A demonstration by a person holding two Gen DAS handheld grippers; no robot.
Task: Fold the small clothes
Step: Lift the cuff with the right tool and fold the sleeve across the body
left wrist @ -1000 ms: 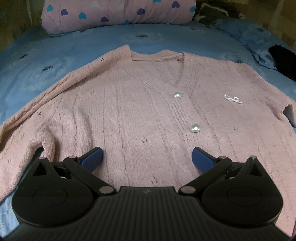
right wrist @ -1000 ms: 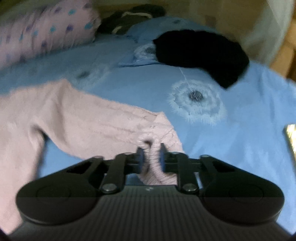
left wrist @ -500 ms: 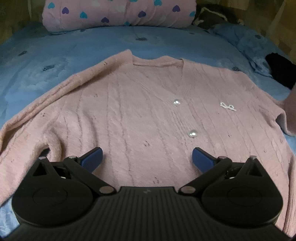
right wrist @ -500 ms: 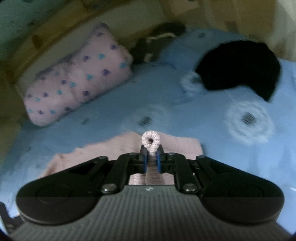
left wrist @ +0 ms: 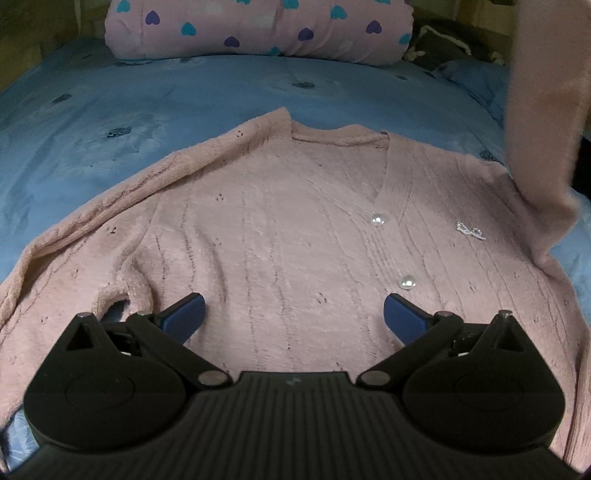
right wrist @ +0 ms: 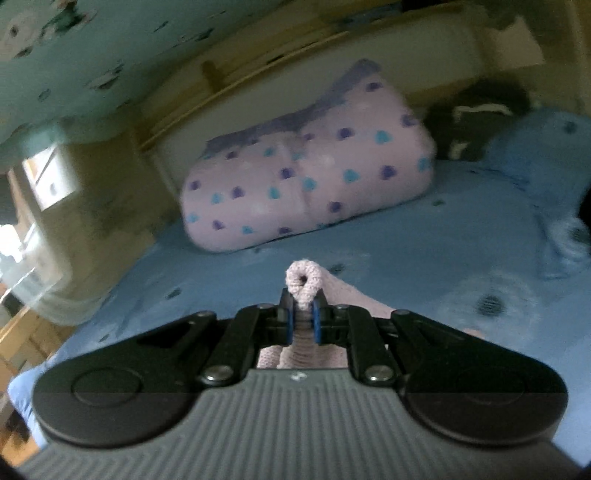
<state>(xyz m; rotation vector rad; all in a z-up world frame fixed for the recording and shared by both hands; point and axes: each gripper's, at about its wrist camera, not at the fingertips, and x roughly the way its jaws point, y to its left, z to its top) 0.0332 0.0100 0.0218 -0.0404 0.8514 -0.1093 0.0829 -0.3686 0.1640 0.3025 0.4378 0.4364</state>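
A pink knit cardigan (left wrist: 280, 236) with pearl buttons lies front up on the blue bed sheet (left wrist: 147, 110). My left gripper (left wrist: 293, 314) is open and empty, hovering over the cardigan's lower front. My right gripper (right wrist: 303, 321) is shut on the cuff of the cardigan's right sleeve (right wrist: 304, 282), which pokes up between the pads. In the left wrist view that sleeve (left wrist: 543, 122) hangs lifted high at the right edge. The other sleeve (left wrist: 74, 236) lies spread flat to the left.
A pink pillow with hearts (left wrist: 258, 29) lies at the head of the bed; it also shows in the right wrist view (right wrist: 306, 188). Dark clothes (right wrist: 476, 110) sit at the back right. A wooden bed frame (right wrist: 236, 74) runs behind the pillow.
My right gripper has lifted the sleeve cuff high off the bed and swung toward the pillow. The sleeve now hangs upright at the right of the left wrist view. The left gripper stays open.
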